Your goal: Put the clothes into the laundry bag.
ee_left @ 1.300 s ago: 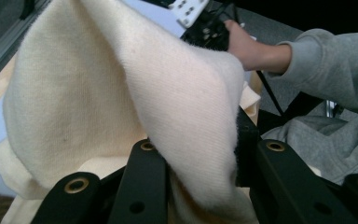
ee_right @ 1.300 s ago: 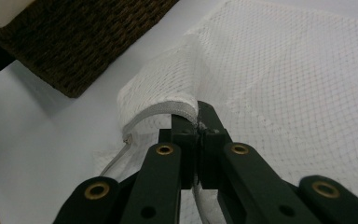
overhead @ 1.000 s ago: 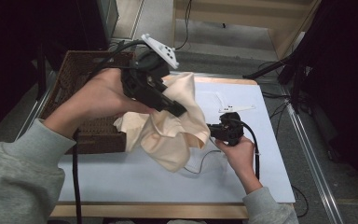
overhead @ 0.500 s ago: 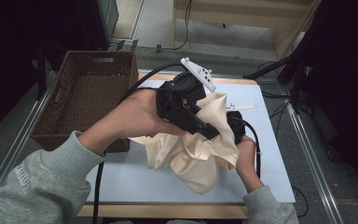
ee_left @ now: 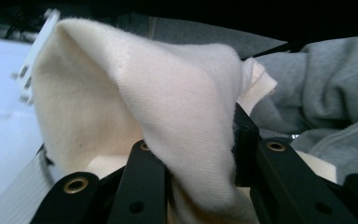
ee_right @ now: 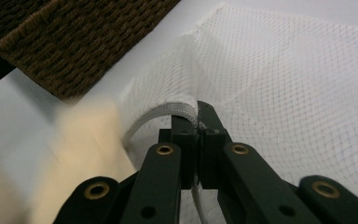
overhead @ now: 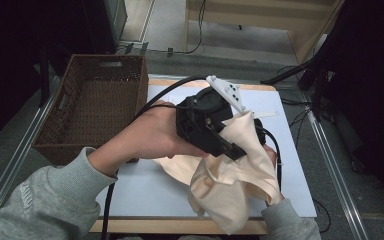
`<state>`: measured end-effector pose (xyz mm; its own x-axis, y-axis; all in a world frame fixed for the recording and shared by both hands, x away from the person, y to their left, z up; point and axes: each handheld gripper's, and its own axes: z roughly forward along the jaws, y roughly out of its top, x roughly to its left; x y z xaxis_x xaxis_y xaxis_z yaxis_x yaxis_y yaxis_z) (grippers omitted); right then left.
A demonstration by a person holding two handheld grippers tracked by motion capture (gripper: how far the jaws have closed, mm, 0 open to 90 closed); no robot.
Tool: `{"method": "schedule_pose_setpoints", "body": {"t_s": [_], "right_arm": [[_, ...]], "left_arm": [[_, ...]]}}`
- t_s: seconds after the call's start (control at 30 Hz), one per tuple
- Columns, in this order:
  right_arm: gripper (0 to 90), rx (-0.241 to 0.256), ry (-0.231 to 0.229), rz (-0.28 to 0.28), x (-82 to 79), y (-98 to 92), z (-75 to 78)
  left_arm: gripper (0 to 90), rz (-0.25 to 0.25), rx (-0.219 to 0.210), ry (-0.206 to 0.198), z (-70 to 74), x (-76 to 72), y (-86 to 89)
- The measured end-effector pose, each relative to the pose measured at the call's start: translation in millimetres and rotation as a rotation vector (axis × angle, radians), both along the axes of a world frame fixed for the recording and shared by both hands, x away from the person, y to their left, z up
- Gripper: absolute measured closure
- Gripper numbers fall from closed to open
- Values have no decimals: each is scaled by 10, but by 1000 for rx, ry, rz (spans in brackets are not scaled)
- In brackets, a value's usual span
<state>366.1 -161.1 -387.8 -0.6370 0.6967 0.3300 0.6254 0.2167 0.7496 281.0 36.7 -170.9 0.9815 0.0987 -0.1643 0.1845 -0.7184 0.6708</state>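
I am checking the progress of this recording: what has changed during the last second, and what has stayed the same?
The left gripper, shut on the cream cloth, moved from beside the wicker basket rightward across the table, carrying the cloth over the right hand. The right gripper stays clamped on the white mesh bag. The basket did not move.

A person's left hand (overhead: pixel 152 137) carries the left tongs (overhead: pixel 230 147) over the middle of the worktop (overhead: pixel 140 187), their black jaws buried in a cream cloth (overhead: pixel 230 185). The cloth hangs bunched from the tongs toward the near edge, with one flap lying flat on the white surface. A grey three-cornered plate tops the tongs. The right hand (overhead: pixel 271 156) sits just behind the cloth on the right, mostly covered by it. A brown wicker basket (overhead: pixel 62 135) stands at the far left, its near corner under the left forearm.
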Motion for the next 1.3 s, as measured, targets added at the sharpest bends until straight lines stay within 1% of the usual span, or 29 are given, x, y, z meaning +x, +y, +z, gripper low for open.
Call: {"method": "schedule_pose_setpoints", "body": {"t_s": [0.03,0.1,0.13,0.17,0.2,0.23,0.27,0.33,0.37,0.4,0.5,0.6,0.63,0.67,0.73,0.87,0.9,0.93,0.97,1.0,1.07,1.13,1.17,1.2,1.23,1.27,1.3], "right_arm": [[887,-2,7,-1,0,0,-5],[887,-5,12,0,5,-1,-18],[887,-6,21,-3,14,-7,-33],[887,-6,22,-4,18,-9,-37],[887,-5,23,-7,19,-12,-38],[887,-5,21,-9,20,-17,-39],[887,-8,18,-10,22,-25,-40],[887,-10,17,-13,24,-33,-41],[887,-10,17,-13,24,-33,-41],[887,-9,13,-13,24,-34,-39],[887,-7,6,-14,16,-28,-30],[886,-4,5,-19,14,-26,-23],[886,-4,5,-19,14,-26,-23],[886,-3,6,-19,15,-26,-22],[887,-1,-1,-14,13,-20,-12],[886,-10,-12,-8,4,14,15],[886,-10,-12,-8,4,14,15],[886,-14,-17,-4,4,21,18],[886,-18,-20,-3,3,34,26],[886,-22,-20,-3,1,41,32],[886,-28,-24,1,-1,50,40],[886,-37,-28,4,-5,59,47],[886,-37,-28,4,-5,59,47],[887,-42,-31,4,-6,72,51],[887,-42,-32,6,-4,77,54],[887,-41,-30,6,-3,83,57],[887,-41,-30,6,-3,83,57]], "left_arm": [[730,14,-5,7,-58,41,41],[730,22,-7,12,-85,67,68],[730,43,-13,24,-140,112,141],[730,52,-16,28,-161,127,181],[730,52,-16,28,-161,127,181],[730,55,-16,32,-176,137,224],[730,72,-24,39,-196,139,327],[730,95,-28,45,-200,135,462],[730,95,-28,45,-200,135,462],[730,106,-34,60,-201,124,574],[729,136,-29,62,-222,100,739],[729,159,-20,74,-275,92,856],[729,159,-20,74,-275,92,856],[729,164,-20,82,-308,97,886],[729,178,-11,85,-413,115,910],[728,194,-2,88,-619,155,869],[728,194,-2,88,-619,155,869],[728,192,-5,91,-672,170,853],[727,185,-20,103,-780,202,823],[727,184,-23,109,-824,214,811],[726,200,-10,93,-947,253,784],[726,218,-17,92,-1039,281,771],[725,218,-17,92,-1039,281,771],[725,234,-22,98,-1142,317,759],[726,239,-27,100,-1175,331,756],[725,252,-22,98,-1212,345,753],[724,252,-22,98,-1212,345,753]]}}
